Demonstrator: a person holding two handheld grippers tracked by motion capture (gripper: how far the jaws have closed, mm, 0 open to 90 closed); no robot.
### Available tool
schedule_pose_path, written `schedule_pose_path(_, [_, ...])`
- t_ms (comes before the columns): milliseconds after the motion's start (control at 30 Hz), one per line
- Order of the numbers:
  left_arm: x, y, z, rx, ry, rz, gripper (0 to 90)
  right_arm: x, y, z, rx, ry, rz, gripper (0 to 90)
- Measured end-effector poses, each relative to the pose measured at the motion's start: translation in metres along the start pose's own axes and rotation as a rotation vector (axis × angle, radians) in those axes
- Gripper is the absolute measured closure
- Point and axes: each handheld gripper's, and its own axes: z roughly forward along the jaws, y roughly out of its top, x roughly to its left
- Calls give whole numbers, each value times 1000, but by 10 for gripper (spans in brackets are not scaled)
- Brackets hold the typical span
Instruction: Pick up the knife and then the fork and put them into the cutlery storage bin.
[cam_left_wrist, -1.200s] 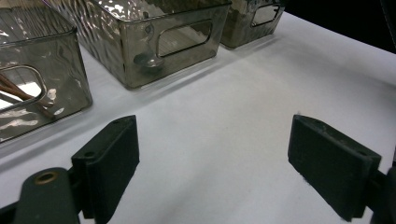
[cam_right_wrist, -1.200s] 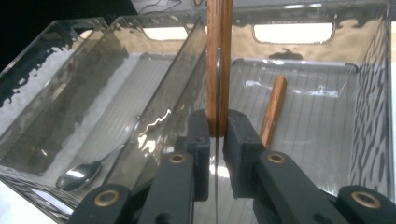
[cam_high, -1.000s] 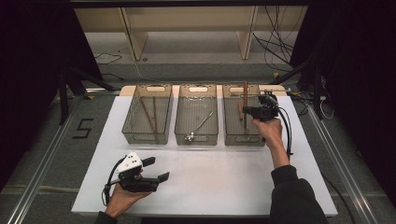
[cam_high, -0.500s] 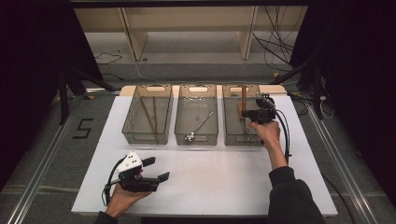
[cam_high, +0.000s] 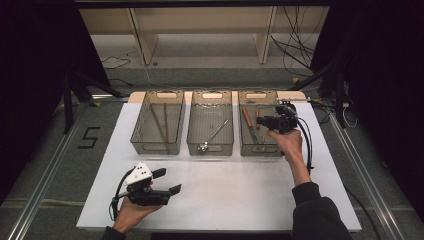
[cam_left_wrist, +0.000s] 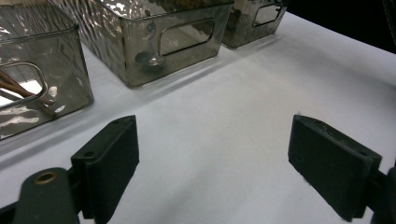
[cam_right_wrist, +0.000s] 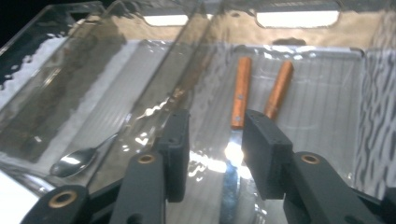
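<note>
Across the middle of the frame a white table (cam_high: 240, 200) carries three clear bins: the left bin (cam_high: 157, 122) holds chopsticks (cam_high: 160, 125), the middle bin (cam_high: 211, 122) a spoon (cam_high: 212, 136), the right bin (cam_high: 258, 125) two wooden-handled knives (cam_right_wrist: 240, 93); sorting looks nearly complete. Right of centre, the right gripper (cam_high: 265, 121) hovers over that bin, its jaws having just been opening with nothing between them; lower left, the left gripper (cam_high: 167, 181) rests wide open and empty.

The high view is bright on the white bench (cam_high: 225, 195), while both sides of the frame are almost black. Light falls from above. In the right gripper view, strong glare shines on the bin (cam_right_wrist: 327, 93) walls near the top edge, and the picture is soft. The left gripper view has soft shadows at the bottom.
</note>
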Motion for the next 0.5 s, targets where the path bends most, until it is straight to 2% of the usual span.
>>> schedule_pose_path(233, [1, 0, -2, -12, -3, -9, 162, 13, -7, -12, -29, 60, -54, 504])
schedule_pose_path(500, [1, 0, -2, -13, -4, -12, 162, 28, -25, -29, -71, 142, -101, 397])
